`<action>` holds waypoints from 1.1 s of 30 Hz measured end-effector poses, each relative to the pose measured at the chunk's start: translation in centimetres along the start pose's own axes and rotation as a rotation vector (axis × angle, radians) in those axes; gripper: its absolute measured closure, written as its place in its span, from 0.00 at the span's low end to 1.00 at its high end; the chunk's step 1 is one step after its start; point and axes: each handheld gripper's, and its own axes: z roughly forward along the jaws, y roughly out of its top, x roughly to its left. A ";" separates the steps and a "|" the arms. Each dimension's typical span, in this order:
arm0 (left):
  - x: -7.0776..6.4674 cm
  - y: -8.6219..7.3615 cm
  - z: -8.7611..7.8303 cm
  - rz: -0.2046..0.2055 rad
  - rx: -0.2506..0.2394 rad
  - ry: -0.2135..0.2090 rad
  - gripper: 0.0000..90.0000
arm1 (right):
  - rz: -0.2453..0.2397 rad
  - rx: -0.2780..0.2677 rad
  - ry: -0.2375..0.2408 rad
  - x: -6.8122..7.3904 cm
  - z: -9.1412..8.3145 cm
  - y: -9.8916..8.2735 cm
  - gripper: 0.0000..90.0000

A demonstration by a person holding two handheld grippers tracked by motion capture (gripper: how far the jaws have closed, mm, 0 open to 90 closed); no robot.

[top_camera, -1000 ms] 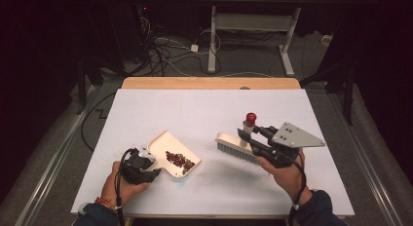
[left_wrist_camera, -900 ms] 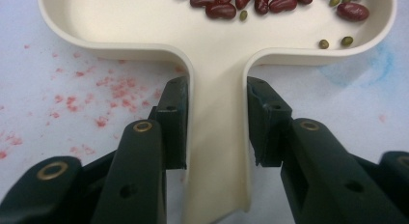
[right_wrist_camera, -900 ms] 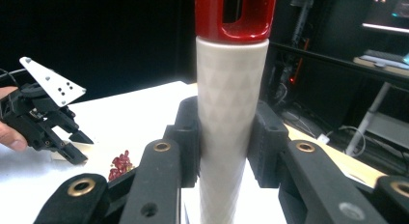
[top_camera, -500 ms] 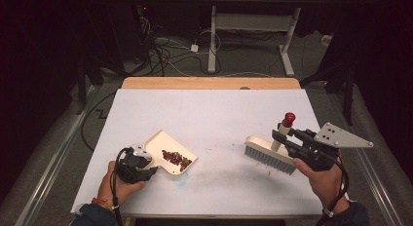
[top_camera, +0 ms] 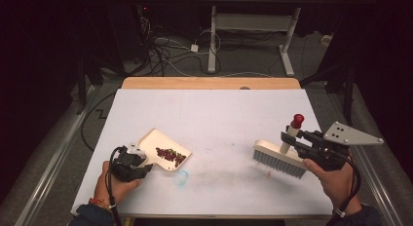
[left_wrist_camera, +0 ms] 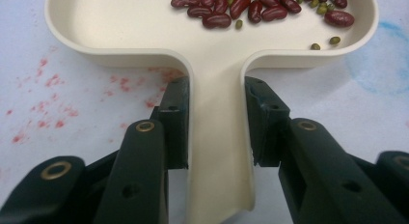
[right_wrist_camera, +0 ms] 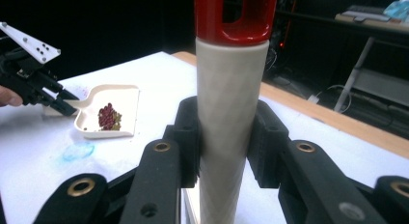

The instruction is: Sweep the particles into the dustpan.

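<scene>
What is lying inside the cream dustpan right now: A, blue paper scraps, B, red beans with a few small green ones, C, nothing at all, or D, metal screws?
B: the left gripper view shows dark red beans and a few small green ones in the dustpan, whose handle the left tool clamps.

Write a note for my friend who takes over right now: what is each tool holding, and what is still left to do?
Left tool: shut on the handle of the dustpan, which lies flat on the white table, left of middle.
Right tool: shut on the handle of the brush, bristles down, at the table's right side.
Done: red beans and a few small green ones sit in a pile inside the dustpan.
Left: one small speck near the brush bristles may need sweeping up, though it is too small to tell what it is. After that, probably empty the dustpan and put both things down. Red and blue stains mark the table.
</scene>
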 end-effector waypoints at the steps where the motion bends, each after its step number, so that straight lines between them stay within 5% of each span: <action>1: 0.1 0.0 0.0 -0.005 -0.002 0.005 0.70 | 0.004 0.005 0.005 0.0 0.0 0.0 0.77; 21: 1.3 0.0 0.2 -0.073 -0.029 0.056 0.70 | 0.004 0.111 0.090 -0.5 1.1 -0.8 0.77; 33: 1.3 -0.2 1.1 -0.188 -0.028 0.098 0.69 | 0.041 0.157 0.135 -2.5 1.9 -0.9 0.77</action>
